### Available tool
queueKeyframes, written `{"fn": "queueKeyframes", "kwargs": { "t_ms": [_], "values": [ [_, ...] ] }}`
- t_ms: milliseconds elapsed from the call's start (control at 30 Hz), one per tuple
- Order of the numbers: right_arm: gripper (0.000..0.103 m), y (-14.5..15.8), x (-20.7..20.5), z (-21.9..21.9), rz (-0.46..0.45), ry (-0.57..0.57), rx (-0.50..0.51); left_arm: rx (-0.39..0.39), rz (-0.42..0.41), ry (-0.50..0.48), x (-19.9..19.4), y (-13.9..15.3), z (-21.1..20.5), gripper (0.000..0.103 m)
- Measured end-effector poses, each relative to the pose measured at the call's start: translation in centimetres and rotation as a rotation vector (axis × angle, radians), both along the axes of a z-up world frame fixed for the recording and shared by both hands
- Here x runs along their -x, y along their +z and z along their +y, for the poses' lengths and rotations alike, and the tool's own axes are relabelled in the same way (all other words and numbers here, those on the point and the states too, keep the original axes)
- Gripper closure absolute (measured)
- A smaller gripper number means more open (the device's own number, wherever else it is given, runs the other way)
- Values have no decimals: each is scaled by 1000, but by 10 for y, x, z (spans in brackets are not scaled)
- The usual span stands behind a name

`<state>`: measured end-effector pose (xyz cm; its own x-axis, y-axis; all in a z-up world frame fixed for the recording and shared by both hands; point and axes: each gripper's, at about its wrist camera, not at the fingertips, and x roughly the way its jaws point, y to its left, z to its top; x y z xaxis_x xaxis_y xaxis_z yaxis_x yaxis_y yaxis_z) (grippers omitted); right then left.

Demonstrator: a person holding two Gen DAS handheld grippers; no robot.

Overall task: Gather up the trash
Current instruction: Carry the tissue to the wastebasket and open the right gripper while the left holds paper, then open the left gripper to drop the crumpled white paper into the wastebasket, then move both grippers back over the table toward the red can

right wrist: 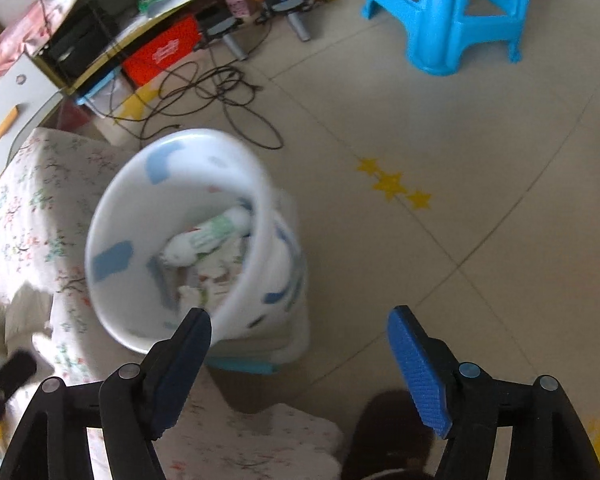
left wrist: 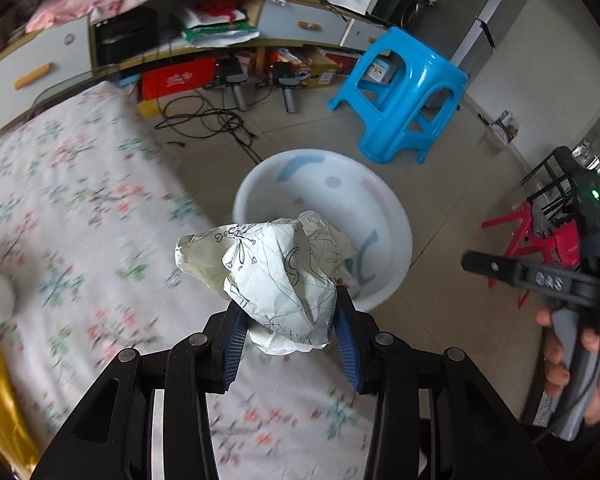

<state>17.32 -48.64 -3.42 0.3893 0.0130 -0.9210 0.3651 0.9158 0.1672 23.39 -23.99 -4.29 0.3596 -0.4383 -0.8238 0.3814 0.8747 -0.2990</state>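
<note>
My left gripper is shut on a crumpled ball of white paper with drawings, held above the bed's edge just short of a white plastic bin with blue marks. The bin stands on the floor beside the bed. In the right wrist view the bin holds several pieces of paper and wrapper trash. My right gripper is open and empty, above the bin's near rim; its body shows in the left wrist view to the right of the bin.
A bed with a floral sheet fills the left. A blue plastic stool stands on the tiled floor behind the bin, a red stool at right. Black cables and a cluttered low cabinet lie behind.
</note>
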Motion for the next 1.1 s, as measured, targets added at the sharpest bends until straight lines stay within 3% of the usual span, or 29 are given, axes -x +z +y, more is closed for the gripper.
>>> {"fn": "queueKeyframes", "kwargs": {
  "t_ms": [200, 267, 333, 467, 567, 1100],
  "values": [
    [26, 0, 11, -22, 4, -16, 9, -2, -47, -11, -13, -2, -24, 57],
    [26, 1, 12, -25, 1, -21, 3, -9, -71, 2, -17, 0, -28, 47],
    [26, 3, 15, -26, -5, -21, -2, -47, -67, 33, -22, 0, -31, 22],
    [26, 5, 16, -26, -15, -14, -6, -63, -78, 48, -22, 5, -30, 13],
    [26, 7, 15, -24, -21, -7, -7, -57, -84, 74, -19, 9, -20, 0],
    [22, 23, 14, 17, -62, 56, -10, -124, -149, 154, 34, 38, 67, 0]
  ]
}}
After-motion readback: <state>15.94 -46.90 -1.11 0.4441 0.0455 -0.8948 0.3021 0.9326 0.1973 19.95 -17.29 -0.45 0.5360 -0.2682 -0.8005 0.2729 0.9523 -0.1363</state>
